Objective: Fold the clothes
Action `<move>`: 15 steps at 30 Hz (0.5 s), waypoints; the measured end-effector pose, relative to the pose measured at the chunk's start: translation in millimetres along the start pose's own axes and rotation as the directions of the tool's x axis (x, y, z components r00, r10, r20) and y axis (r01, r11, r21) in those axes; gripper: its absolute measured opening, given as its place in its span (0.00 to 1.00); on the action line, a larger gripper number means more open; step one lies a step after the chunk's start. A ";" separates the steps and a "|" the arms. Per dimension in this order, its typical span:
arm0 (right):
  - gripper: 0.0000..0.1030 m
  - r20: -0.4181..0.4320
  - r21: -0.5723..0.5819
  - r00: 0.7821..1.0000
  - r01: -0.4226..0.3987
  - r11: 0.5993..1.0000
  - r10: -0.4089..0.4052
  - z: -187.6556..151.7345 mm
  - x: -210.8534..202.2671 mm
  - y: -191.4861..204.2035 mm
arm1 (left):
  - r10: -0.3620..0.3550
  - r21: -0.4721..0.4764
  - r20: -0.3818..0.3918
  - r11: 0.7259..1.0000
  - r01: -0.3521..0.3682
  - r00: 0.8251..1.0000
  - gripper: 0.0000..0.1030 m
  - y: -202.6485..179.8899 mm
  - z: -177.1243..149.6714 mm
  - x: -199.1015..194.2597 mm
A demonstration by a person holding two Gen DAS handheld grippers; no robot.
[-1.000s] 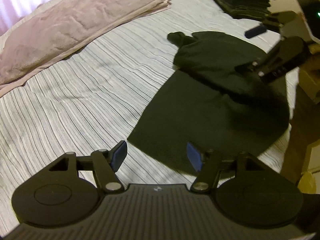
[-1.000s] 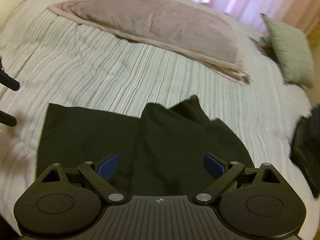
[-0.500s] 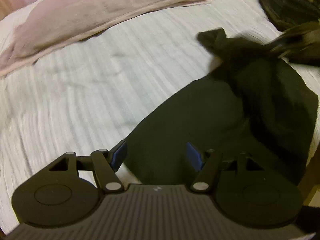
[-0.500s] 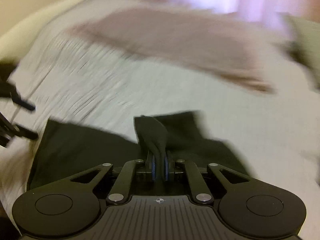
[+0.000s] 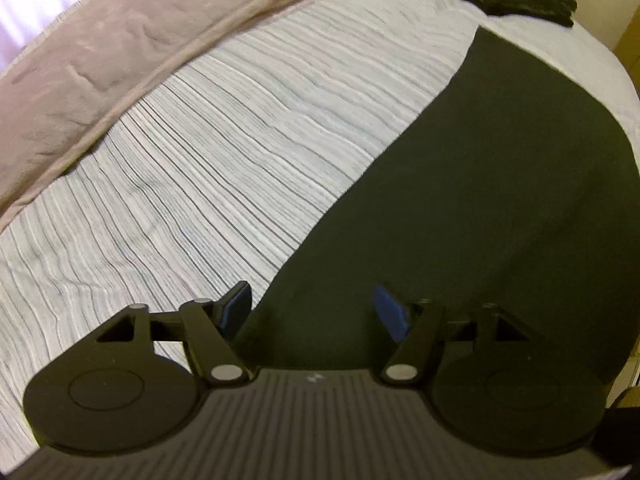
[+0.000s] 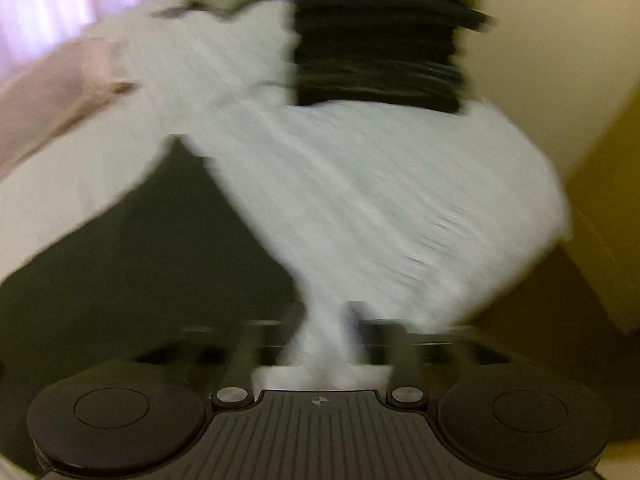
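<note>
Below, dark garment [image 5: 500, 208] flat on bed — left tool [image 5: 312, 312] gaping, just above its edge

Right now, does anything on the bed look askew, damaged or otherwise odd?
Nothing stands out. The dark garment lies flat and smooth on the striped bedspread, the folded stack sits squarely behind it, and the left gripper is open over the garment's near edge. The right wrist view is too blurred to judge details.
</note>
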State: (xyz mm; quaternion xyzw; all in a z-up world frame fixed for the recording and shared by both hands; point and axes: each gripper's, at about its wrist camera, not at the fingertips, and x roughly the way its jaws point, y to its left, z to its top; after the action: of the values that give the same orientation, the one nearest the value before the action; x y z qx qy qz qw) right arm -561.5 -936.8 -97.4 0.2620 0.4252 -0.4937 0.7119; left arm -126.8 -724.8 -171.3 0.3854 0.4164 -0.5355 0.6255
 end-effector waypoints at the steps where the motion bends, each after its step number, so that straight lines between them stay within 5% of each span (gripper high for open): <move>1: 0.91 0.017 -0.038 0.998 -0.054 0.998 0.055 3.5 1.6 11.3 | 0.003 -0.007 -0.019 1.000 -0.003 1.000 0.64 1.6 -1.3 3.9; 7: 0.91 0.036 -0.362 0.951 -0.275 0.891 0.308 54.4 44.6 78.6 | 0.059 -0.169 -0.108 0.983 -0.077 0.992 0.65 31.5 -27.8 18.2; 11: 0.91 -0.014 -0.502 0.946 -0.286 0.817 0.323 88.5 103.0 100.9 | 0.040 -0.334 -0.131 0.939 -0.082 0.991 0.65 50.5 -41.0 35.1; 15: 0.90 -0.081 -0.502 0.938 -0.330 0.800 0.336 123.5 159.2 96.5 | -0.025 -0.426 -0.090 0.904 -0.016 0.996 0.56 52.9 -38.7 49.5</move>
State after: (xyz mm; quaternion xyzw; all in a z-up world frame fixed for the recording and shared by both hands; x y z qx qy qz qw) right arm -405.4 -1075.0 -177.6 0.1327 0.4830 -0.2329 0.8336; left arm -74.7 -699.4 -229.3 0.2630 0.5532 -0.4143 0.6732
